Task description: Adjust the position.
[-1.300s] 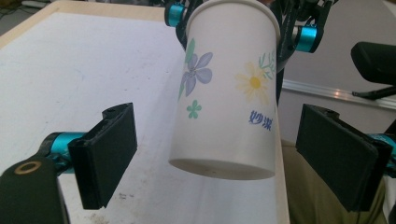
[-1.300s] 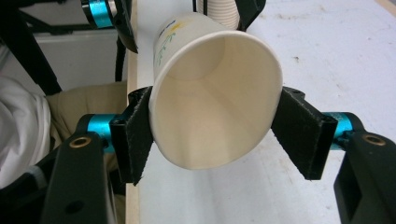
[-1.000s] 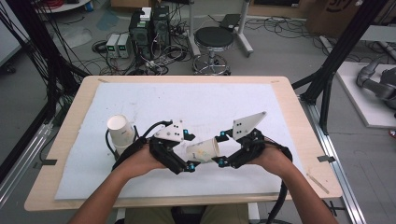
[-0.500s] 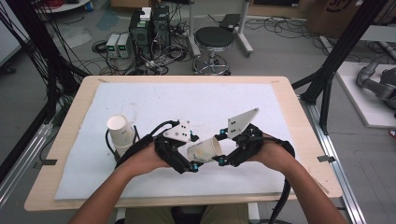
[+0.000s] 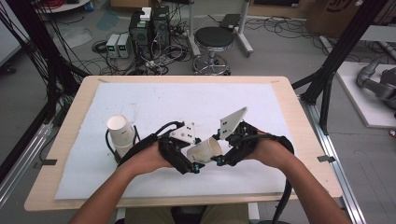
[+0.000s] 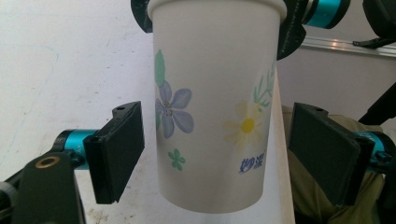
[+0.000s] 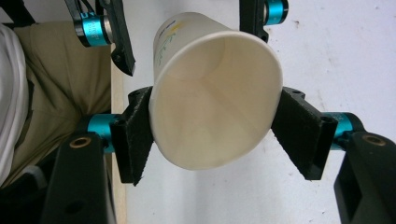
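On your left a stack of cups (image 5: 120, 135) stands apart. Your left gripper (image 6: 219, 154) is spread, its pads clear of the floral paper cup (image 6: 212, 102) on both sides. The cup lies tilted between your hands, base left, mouth right. Your right gripper (image 7: 212, 135) pinches it at the rim.

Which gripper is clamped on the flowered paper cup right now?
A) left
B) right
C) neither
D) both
B: the right gripper has both fingers pressed on the cup near its rim, while the left gripper stands open with gaps on either side.
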`<state>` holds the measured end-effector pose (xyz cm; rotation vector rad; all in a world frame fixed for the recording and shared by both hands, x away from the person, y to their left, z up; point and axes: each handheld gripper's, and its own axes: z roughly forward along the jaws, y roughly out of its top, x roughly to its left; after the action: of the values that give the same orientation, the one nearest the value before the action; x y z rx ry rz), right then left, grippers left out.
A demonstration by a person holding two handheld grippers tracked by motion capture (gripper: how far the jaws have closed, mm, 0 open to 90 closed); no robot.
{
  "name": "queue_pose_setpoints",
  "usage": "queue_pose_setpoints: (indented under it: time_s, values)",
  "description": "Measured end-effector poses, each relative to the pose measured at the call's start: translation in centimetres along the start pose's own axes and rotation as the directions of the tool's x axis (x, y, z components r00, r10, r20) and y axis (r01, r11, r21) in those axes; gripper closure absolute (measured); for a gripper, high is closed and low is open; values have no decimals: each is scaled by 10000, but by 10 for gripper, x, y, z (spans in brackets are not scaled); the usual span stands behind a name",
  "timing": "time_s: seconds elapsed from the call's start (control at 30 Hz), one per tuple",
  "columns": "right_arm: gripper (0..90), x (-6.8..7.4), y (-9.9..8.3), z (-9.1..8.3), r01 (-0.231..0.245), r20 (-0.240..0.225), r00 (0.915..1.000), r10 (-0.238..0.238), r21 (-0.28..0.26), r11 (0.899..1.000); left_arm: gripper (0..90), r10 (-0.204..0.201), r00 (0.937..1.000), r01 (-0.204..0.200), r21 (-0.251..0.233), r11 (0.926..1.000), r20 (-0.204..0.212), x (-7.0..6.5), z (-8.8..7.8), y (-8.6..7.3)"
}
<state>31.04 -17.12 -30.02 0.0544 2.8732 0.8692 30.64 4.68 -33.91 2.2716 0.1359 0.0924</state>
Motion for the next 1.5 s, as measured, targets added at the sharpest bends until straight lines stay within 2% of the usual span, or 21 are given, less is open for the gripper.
queue_pose_setpoints:
  time_s: [0.37,0.53,0.6,0.67,0.8,0.97,1.03,1.07,1.1,1.2,1.33,1.5]
  values:
    - [325,1,6,6,200,-187,9996,-192,448,9988,252,-79,9997,74,246,9997,211,1,6,1]
    - [325,2,7,8,130,-257,9996,-113,646,9978,287,-46,9999,38,466,9989,164,1,10,1]
    - [325,2,7,10,132,-292,9995,-112,710,9974,325,-113,9997,102,446,9990,239,1,10,1]
    - [325,3,7,11,147,-293,9995,-126,727,9972,347,40,9994,-58,554,9984,334,1,12,1]
    - [328,3,8,12,141,-358,9993,-111,835,9964,360,-19,9992,-3,560,9984,397,1,14,1]
    - [314,1,6,12,118,-404,9991,-96,550,9984,363,-158,9991,144,337,9993,400,1,15,-2]
    - [277,0,4,12,-255,-391,9989,268,316,9992,363,-182,9996,178,228,9996,204,1,15,-4]
    - [243,-1,2,11,-651,-373,9972,651,24,9979,362,-223,9996,220,190,9996,158,1,15,-5]
    - [222,-2,0,10,-825,-326,9961,820,-167,9964,357,-307,9995,307,65,9995,70,2,15,-7]
    - [217,-4,-7,5,-1335,-268,9910,1315,-958,9864,347,-510,9986,509,-143,9986,-98,3,15,-12]
    - [217,-5,-20,-2,-1828,-176,9830,1829,-1930,9640,347,-885,9957,868,-590,9945,-261,5,14,-22]
    - [218,-4,-44,-7,-2428,43,9669,2553,-2942,9244,347,-1263,9910,1196,-1326,9839,-433,8,9,-33]
